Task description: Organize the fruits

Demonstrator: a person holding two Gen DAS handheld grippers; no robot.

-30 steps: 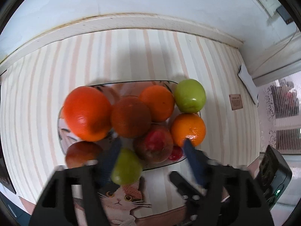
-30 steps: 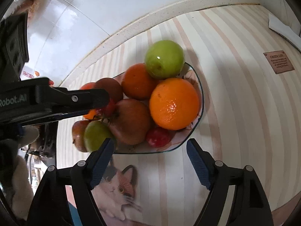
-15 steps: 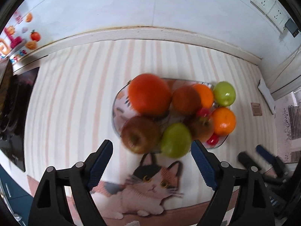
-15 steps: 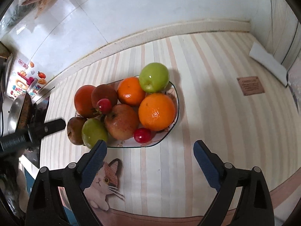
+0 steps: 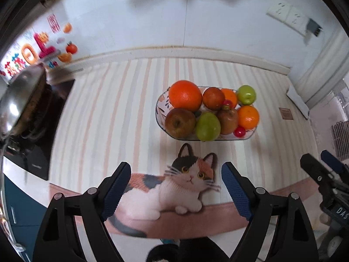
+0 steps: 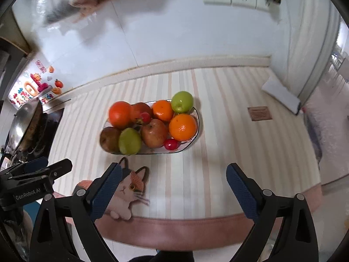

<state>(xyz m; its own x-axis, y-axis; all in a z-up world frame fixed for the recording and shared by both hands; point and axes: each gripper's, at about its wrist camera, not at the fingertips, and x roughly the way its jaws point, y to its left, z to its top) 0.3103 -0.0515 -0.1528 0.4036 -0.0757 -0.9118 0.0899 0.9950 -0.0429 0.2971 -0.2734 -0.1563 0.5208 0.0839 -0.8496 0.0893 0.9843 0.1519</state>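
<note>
A patterned plate [image 5: 160, 102] [image 6: 198, 118] on the striped mat holds several fruits: a big orange [image 5: 185, 95] [image 6: 120, 114], brown apples [image 5: 180, 122] [image 6: 154, 132], green apples [image 5: 207, 126] [image 6: 182, 101], smaller oranges [image 5: 248, 117] [image 6: 182, 127] and a small red fruit [image 5: 239, 132] [image 6: 170, 144]. My left gripper [image 5: 175, 187] is open and empty, held back over the cat picture near the table's front edge. My right gripper [image 6: 173, 190] is open and empty, also held back from the plate. Each gripper shows at the edge of the other's view.
A cat picture [image 5: 174, 185] [image 6: 128, 187] is printed on the mat in front of the plate. A wok [image 5: 19, 100] [image 6: 24, 126] sits on a black stove at the left. A white folded cloth [image 6: 281, 95] and a brown label [image 6: 259, 113] lie at the right. The wall runs behind.
Both grippers have pulled back and up from the plate to the table's front edge. The green apple that sat at my left fingers now lies on the plate.
</note>
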